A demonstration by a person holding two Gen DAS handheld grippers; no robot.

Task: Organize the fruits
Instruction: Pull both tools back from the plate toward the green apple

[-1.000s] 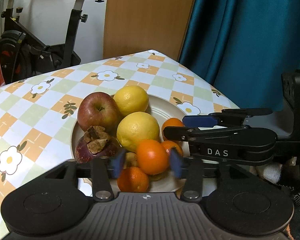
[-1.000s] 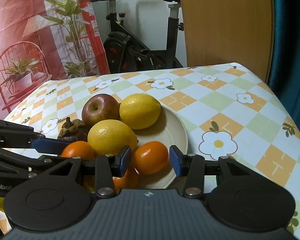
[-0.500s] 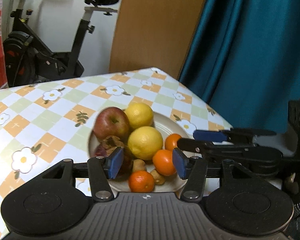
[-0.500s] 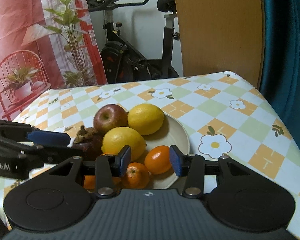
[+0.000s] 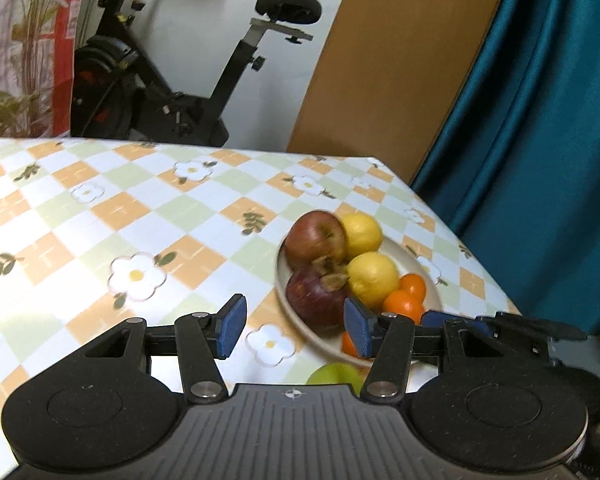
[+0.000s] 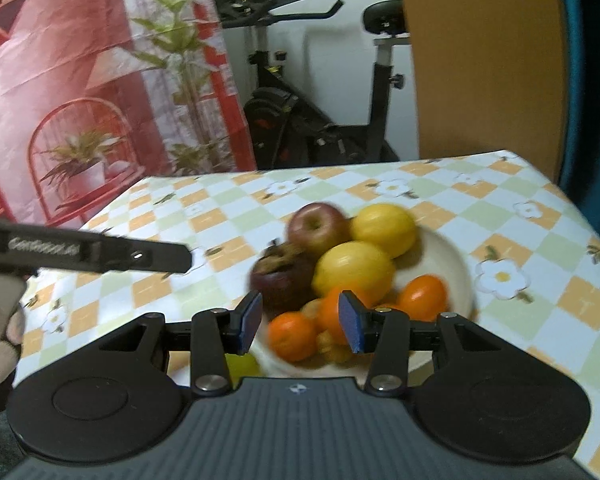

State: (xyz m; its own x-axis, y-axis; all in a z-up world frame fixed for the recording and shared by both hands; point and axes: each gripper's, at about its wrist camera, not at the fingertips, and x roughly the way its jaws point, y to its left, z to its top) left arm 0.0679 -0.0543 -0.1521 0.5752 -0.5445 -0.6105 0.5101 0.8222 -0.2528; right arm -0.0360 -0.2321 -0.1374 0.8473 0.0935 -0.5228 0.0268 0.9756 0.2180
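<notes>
Both claws released, empty, over floral checked tablecloth [image 5: 140, 216]; exercise bike [image 5: 168, 92] behind

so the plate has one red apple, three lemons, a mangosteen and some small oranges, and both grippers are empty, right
Not quite: there are two lemons, not three, as the right wrist view shows. The rest stands: on the plate sit one red apple, a mangosteen and small oranges, and the left gripper and right gripper hold nothing.

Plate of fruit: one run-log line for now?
plate: piled with fruit | left gripper: open, empty | right gripper: open, empty | green fruit: off plate
</notes>
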